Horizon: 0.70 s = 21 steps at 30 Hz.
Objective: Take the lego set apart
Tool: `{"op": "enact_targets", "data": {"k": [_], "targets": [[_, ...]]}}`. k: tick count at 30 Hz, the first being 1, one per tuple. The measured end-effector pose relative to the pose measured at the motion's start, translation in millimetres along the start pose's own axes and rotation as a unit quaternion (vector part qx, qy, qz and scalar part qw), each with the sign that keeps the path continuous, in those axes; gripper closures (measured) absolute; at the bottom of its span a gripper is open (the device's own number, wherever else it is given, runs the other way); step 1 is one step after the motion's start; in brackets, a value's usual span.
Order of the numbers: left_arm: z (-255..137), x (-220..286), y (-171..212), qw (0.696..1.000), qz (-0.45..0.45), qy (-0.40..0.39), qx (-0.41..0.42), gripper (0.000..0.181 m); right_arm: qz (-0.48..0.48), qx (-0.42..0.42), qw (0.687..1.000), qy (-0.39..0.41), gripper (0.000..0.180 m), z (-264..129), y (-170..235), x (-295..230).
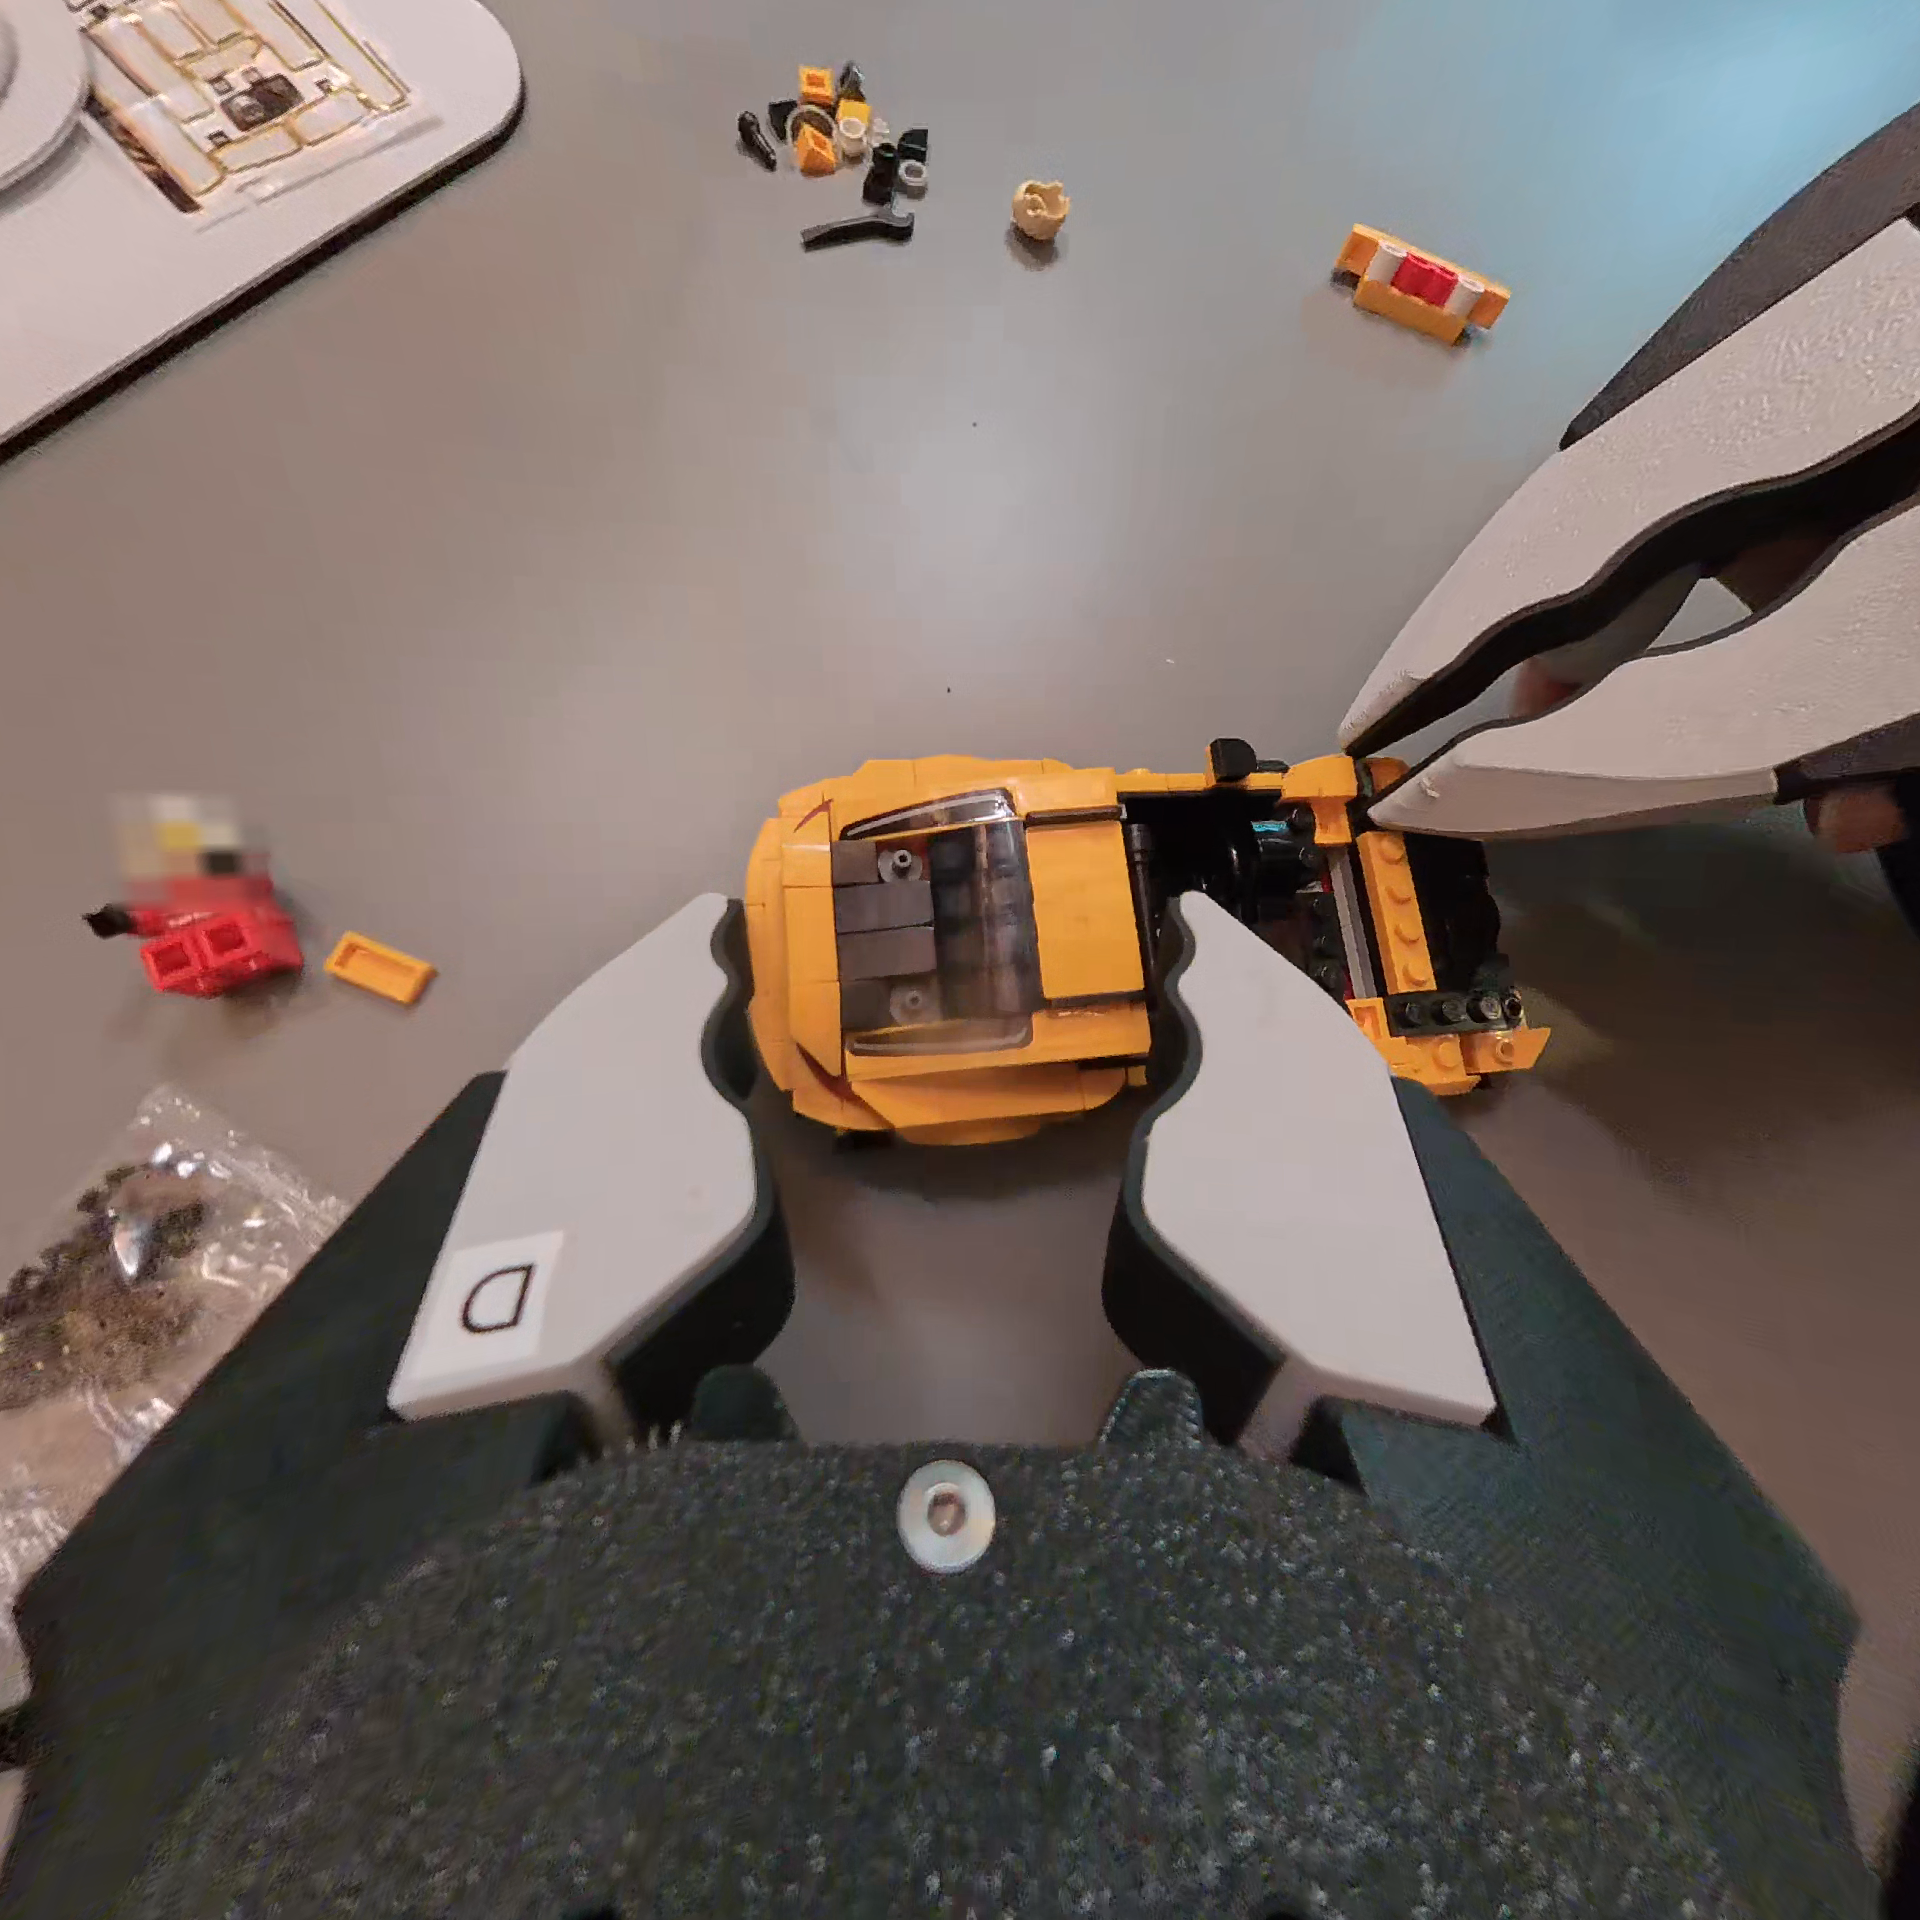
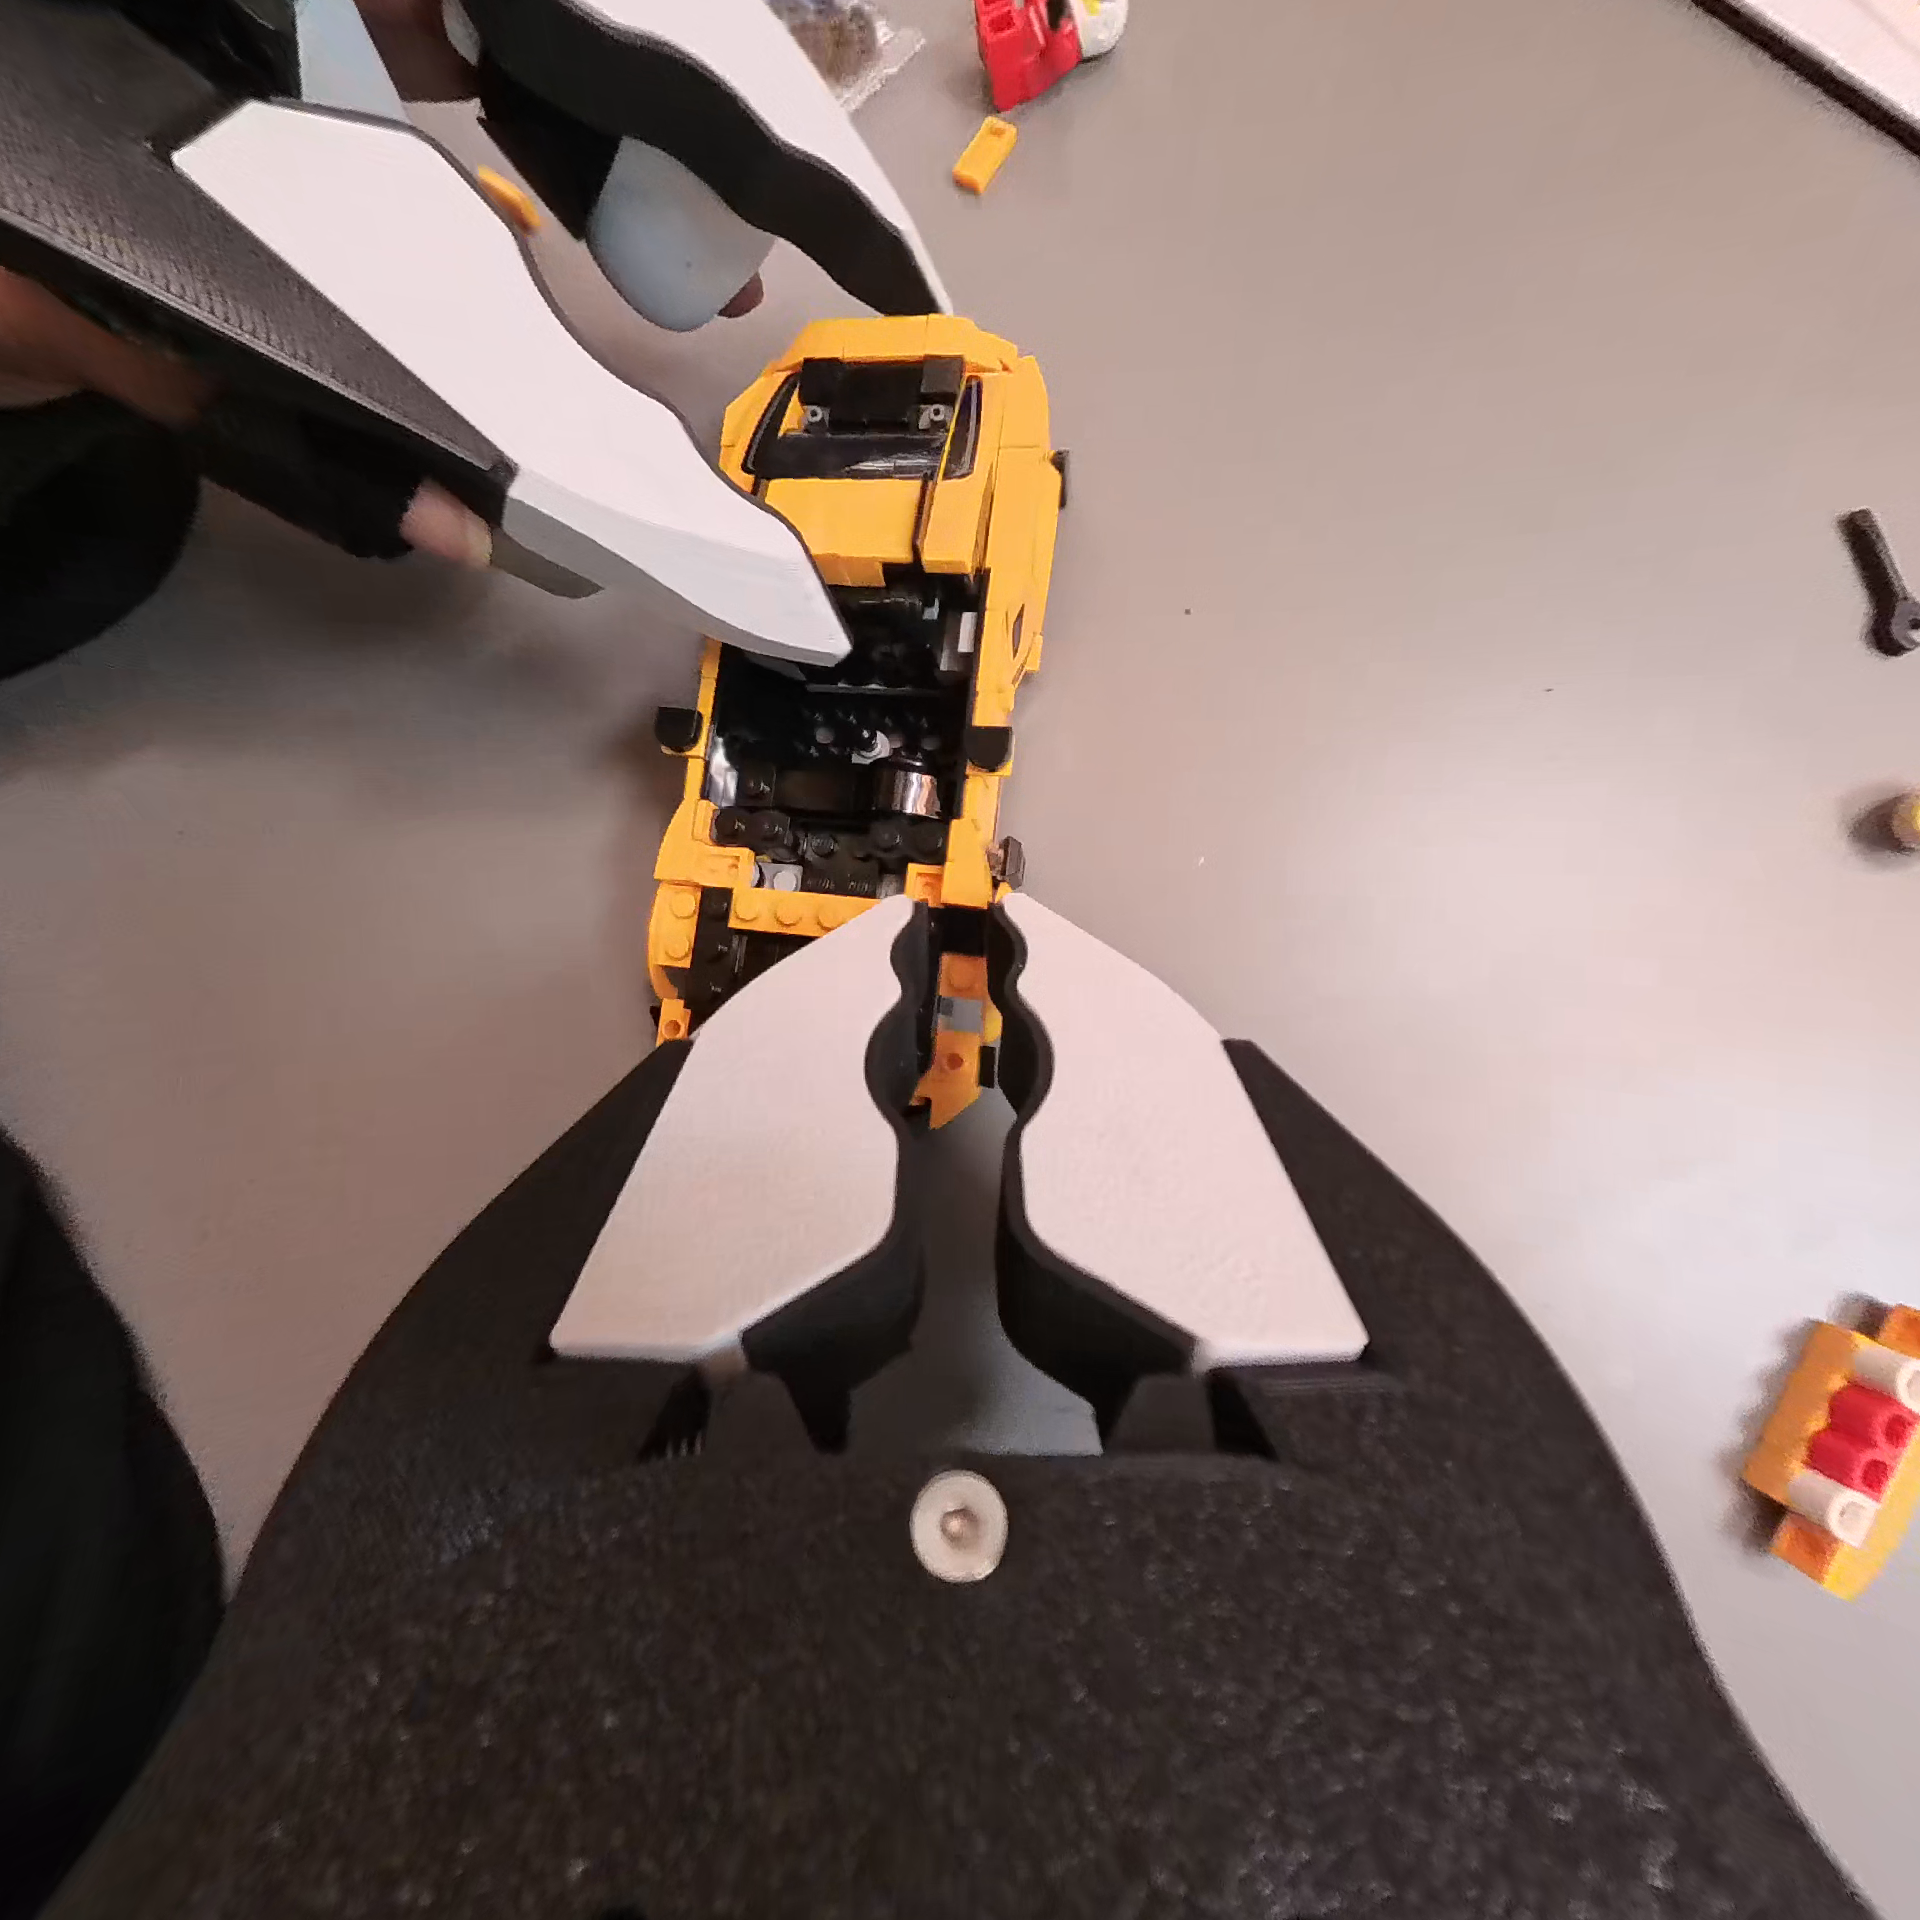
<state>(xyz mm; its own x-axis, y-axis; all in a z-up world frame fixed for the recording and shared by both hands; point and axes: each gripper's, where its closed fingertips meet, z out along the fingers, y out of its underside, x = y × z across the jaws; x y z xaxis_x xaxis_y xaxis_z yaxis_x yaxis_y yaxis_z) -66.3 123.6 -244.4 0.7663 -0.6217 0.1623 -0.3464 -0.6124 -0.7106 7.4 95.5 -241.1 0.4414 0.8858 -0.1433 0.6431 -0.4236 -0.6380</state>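
A yellow lego car lies on the grey table, its middle stripped open to black inner bricks. My left gripper is shut on the car's roofed end, with one finger at its outer end and the other finger inside the open cavity. The car also shows in the right wrist view, where the left gripper comes in from the upper left. My right gripper is shut on a yellow corner piece at the car's near end. In the left wrist view the right gripper pinches that corner.
Loose removed parts lie around: a small pile, a tan piece, a yellow, red and white block, red bricks, a yellow tile. A plastic bag lies left, a grey mat at the far left. It is some 7 cm from my left tips to the yellow tile. It turns up in the right wrist view as well.
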Motion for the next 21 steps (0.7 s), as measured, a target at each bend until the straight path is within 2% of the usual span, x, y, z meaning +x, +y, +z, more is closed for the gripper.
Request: {"op": "enact_targets", "data": {"k": [14, 21], "targets": [[-2.8, -0.1, 2.4, 0.999, -0.012, -0.017, 0.027, 0.107, 0.031, -0.022, 0.999, -0.035, 0.170, 2.1, 0.0, -2.5], [-2.3, -0.5, 1.8, 0.999, -0.009, -0.022, 0.036, 0.108, 0.018, -0.022, 0.999, -0.025, 0.173, 2.1, 0.1, -1.7]]}}
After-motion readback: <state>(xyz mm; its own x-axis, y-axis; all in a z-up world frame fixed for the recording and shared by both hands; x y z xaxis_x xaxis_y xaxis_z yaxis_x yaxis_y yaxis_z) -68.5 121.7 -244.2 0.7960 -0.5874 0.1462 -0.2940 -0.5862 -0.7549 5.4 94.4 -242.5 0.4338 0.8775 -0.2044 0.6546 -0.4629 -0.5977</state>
